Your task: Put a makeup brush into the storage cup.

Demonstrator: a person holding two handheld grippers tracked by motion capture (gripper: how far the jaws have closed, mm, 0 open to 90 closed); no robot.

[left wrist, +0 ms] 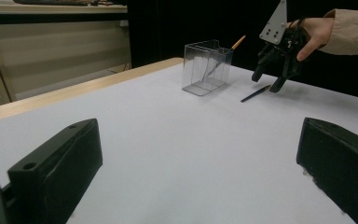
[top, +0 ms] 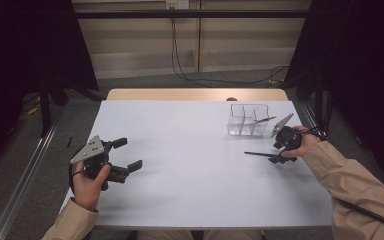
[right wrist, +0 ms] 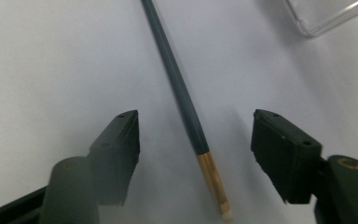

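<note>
- A thin dark brush (right wrist: 177,79) lies flat on the white desk (top: 190,160), near the right edge and just in front of a clear box.
- The brush has a gold band and a pale tip, and that end sits between the fingers of the right gripper (right wrist: 196,135).
- The right gripper's fingers are wide apart, one on each side of the brush, and they do not touch it.
- In the high view the right gripper (top: 283,150) is low over the desk, held by the person's right hand (top: 307,142) in a tan sleeve.
- The clear box (top: 249,120) stands near the far right corner of the desk. It has walls inside that split it up.
- Another brush (top: 264,120) with an orange handle leans in the clear box.
- The left gripper (top: 130,154) is near the left edge of the desk, well apart from the brush, held by the left hand (top: 91,182).
- Its fingers (left wrist: 60,158) are wide apart and hold nothing.
</note>
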